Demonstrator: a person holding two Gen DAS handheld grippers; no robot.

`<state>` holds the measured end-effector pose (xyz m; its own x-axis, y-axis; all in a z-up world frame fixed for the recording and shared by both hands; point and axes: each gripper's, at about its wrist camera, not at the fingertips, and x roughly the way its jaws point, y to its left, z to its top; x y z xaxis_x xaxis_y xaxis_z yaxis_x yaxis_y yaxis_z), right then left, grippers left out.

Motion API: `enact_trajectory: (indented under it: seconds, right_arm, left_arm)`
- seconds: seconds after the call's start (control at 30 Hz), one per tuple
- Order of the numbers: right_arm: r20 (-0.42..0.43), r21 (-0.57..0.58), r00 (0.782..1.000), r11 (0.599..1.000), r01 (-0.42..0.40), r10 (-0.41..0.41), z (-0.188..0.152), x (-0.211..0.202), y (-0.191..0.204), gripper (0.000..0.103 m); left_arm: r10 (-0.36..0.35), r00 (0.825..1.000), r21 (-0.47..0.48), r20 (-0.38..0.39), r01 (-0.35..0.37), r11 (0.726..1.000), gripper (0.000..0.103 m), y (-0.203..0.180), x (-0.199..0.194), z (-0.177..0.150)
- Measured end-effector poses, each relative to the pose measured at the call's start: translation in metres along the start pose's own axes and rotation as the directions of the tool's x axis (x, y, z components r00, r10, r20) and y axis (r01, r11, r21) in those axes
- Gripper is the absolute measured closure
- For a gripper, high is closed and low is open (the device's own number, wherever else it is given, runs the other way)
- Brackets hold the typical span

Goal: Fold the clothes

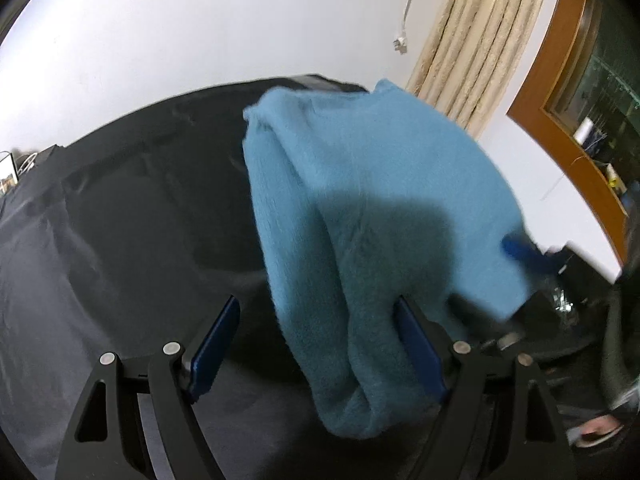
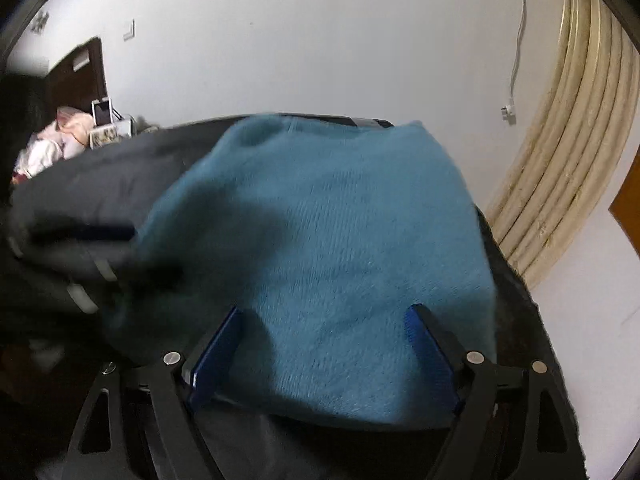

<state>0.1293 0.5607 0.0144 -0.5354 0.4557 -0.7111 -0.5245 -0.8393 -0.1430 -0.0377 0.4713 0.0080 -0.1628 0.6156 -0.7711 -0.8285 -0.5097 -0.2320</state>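
Observation:
A fuzzy teal sweater (image 1: 360, 184) lies folded on the black cloth-covered table (image 1: 132, 208). My left gripper (image 1: 316, 300) is open, and the sweater's thick near-left fold sits between its blue pads, against the right pad (image 1: 420, 352). In the right wrist view the sweater (image 2: 340, 220) fills the middle. My right gripper (image 2: 325, 309) is open wide over its near edge, with the cloth between the pads. The right gripper's blue finger (image 1: 524, 254) shows blurred at the sweater's right edge. The left gripper (image 2: 92, 236) is a dark blur at the sweater's left side.
A white wall stands behind the table, with a beige curtain (image 1: 480, 40) and a wooden frame (image 1: 560, 92) to the right. A cable with a plug (image 2: 510, 110) hangs on the wall. Pink clothes and a tablet (image 2: 102, 112) lie far left. A hand (image 1: 596, 432) shows at lower right.

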Motion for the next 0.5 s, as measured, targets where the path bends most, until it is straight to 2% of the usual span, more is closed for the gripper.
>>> enact_trajectory:
  seconds: [0.2,0.3,0.37,0.5]
  right_arm:
    - [-0.003,0.021,1.0,1.0,-0.009,0.009,-0.005,0.001,0.006,0.015]
    - [-0.001,0.033,1.0,0.999,-0.019,0.019,-0.005,0.003,0.005,0.013]
    - [0.0,0.034,1.0,0.999,-0.022,0.022,-0.003,0.003,0.005,0.013]
    - [0.0,0.036,1.0,0.999,-0.03,0.03,-0.001,0.005,0.004,0.013]
  left_arm:
    - [0.0,0.999,-0.033,0.037,0.001,0.999,0.02,0.014,-0.012,0.035]
    - [0.082,0.996,-0.004,0.04,-0.082,0.997,0.02,0.011,-0.002,0.056]
    - [0.116,0.993,-0.021,0.007,-0.116,0.993,0.02,0.015,0.013,0.065]
    - [0.139,0.988,-0.093,-0.071,-0.146,0.985,0.02,0.029,0.046,0.071]
